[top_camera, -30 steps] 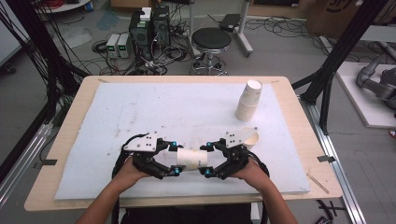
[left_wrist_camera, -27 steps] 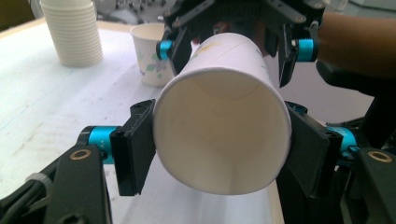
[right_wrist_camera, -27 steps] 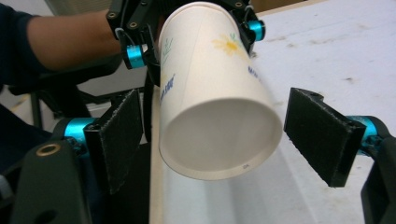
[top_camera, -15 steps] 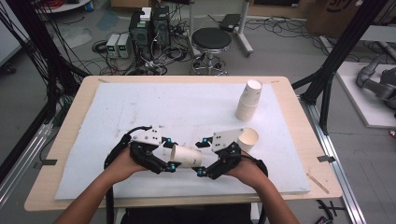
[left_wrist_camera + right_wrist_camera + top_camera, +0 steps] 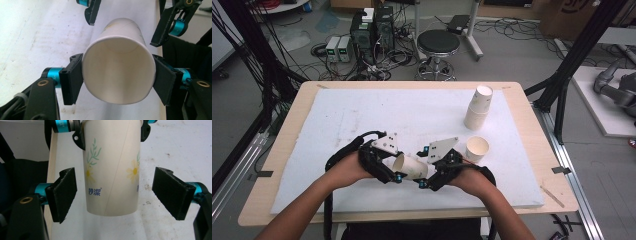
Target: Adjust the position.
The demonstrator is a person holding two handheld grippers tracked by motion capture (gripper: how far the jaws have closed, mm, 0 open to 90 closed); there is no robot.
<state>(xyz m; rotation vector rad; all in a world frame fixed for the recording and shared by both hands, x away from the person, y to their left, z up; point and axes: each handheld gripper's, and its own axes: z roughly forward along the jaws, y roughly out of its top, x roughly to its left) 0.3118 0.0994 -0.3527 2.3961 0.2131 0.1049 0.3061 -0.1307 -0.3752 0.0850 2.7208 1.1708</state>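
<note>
A white paper cup with a daisy print is held sideways above the front of the white mat. My left gripper is shut on it just below the rim. In the left gripper view the pads press both sides of the cup, whose open mouth faces the camera. My right gripper is open at the cup's bottom end. In the right gripper view its pads stand apart from the cup on either side without touching it.
An upright paper cup stands just right of my right hand. A stack of upturned cups is at the back right of the mat. A stool and cabled boxes are on the floor beyond the table.
Both hands have risen a little with the cup between them. The left hand has tipped the cup so its open mouth now shows from above.
</note>
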